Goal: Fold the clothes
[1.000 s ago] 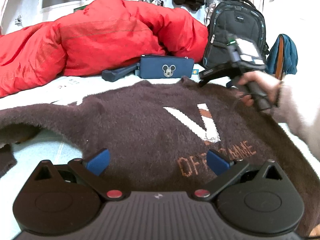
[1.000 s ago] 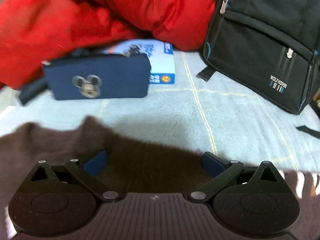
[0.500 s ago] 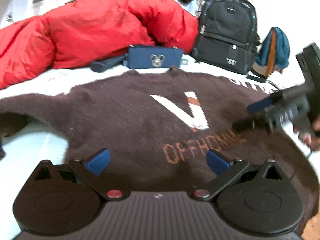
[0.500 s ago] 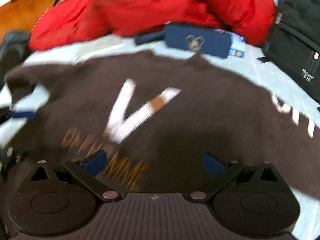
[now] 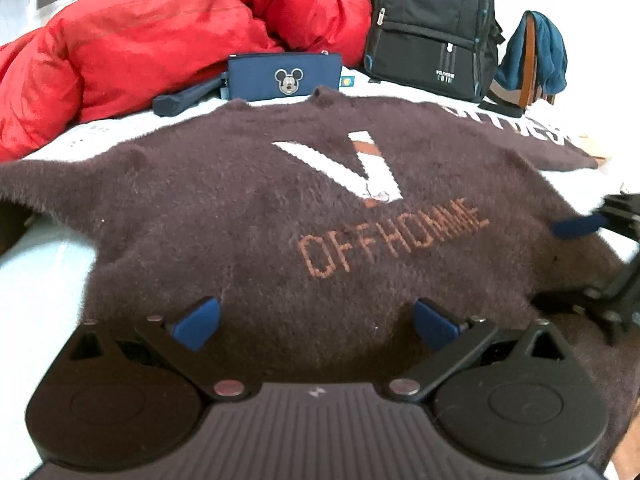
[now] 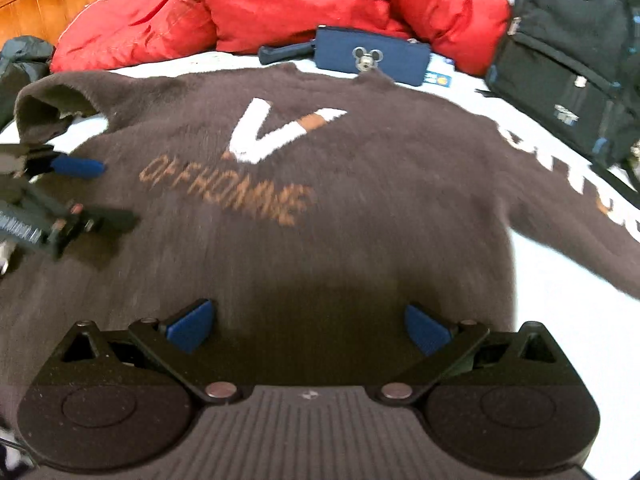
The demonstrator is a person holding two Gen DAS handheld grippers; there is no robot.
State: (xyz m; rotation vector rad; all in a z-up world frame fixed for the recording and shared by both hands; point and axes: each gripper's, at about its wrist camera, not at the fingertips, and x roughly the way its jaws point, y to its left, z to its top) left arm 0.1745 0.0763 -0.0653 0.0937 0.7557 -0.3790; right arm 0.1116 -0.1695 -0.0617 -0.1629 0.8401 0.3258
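Brown sweater [image 5: 240,200]: flat, ahead of both jaws
Left gripper [image 5: 316,322]: spread wide, empty
Right gripper [image 6: 308,326]: spread wide, empty

We see that our left claw [image 5: 316,318] has a black plastic body with a ribbed grey middle part and a small pale mark at its top. On each side there is a round black disc and a triangular opening. Two black link arms carry blue pads [image 5: 197,322], and each arm turns on a dull reddish round pin. Our right claw [image 6: 308,322] has the same build, with blue pads [image 6: 188,325] and greyish pins.
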